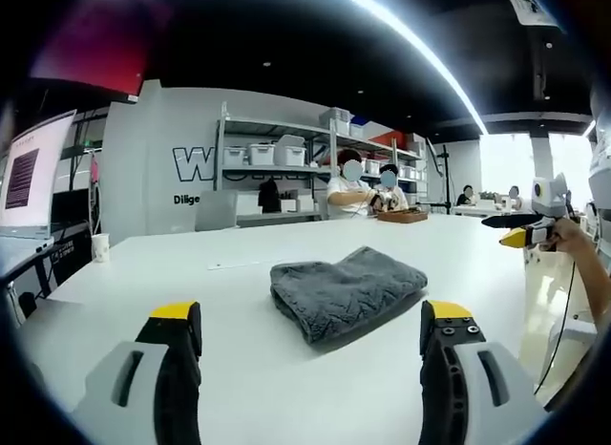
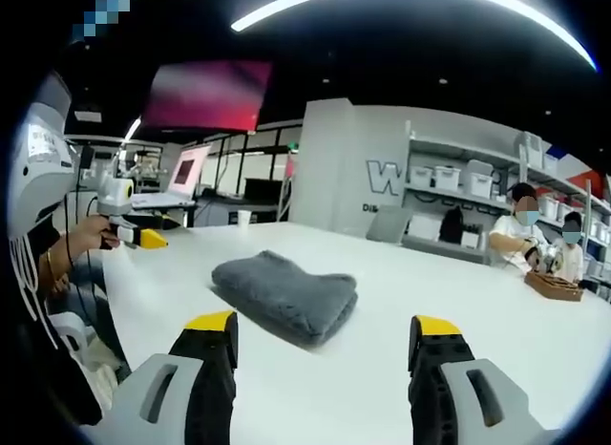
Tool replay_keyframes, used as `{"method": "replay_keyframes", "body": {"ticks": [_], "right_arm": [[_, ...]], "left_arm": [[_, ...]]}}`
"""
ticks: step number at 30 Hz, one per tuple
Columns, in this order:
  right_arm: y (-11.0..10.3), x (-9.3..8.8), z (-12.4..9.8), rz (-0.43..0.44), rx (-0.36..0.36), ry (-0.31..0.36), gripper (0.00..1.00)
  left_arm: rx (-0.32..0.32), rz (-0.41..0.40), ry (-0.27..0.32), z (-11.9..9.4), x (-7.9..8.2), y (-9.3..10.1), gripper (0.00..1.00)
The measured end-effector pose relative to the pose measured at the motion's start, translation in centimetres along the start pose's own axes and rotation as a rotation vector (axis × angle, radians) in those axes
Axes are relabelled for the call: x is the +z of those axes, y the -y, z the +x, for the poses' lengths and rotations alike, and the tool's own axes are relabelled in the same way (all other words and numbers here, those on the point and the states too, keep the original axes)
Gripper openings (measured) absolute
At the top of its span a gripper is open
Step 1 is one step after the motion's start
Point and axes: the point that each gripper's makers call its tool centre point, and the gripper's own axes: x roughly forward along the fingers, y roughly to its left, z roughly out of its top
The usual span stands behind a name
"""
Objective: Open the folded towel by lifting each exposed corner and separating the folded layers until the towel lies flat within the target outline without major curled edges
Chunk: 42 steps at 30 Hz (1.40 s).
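A grey towel [image 1: 346, 290] lies folded into a thick pad on the white table [image 1: 124, 283], its layered edge facing me. My left gripper [image 1: 311, 317] hovers just short of it, open, its yellow-tipped jaws wide apart with nothing between them. In the right gripper view the same towel [image 2: 284, 290] sits ahead of my right gripper [image 2: 325, 323], which is also open and empty. Each gripper appears in the other's view, held by a hand off the table's side: the right gripper [image 1: 523, 237] and the left gripper [image 2: 143, 237].
A paper cup [image 1: 100, 246] and an open laptop [image 1: 29, 178] stand at the table's left end. Two people sit at the far side by a wooden tray [image 1: 402, 216]. Shelves with white bins [image 1: 277, 154] line the back wall.
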Motion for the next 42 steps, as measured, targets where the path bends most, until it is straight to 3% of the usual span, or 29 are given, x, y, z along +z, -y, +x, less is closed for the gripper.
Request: {"method": "replay_keyframes", "body": {"ticks": [3,12,42], "right_arm": [[0.1,0.4,0.6,-0.048,0.001,-0.006,0.70],[-0.1,1.5,2.2,-0.076,0.031,0.009,0.64],[0.9,3.1,7.6,-0.106,0.095,0.034,0.57]], "left_arm": [[-0.017,-0.003,0.002,0.5,0.1,0.1,0.92],[-0.023,-0.009,0.005,1.4,0.6,-0.5,0.91],[-0.082,0.105,0.009,5.7,2.5,-1.7,0.80]]}}
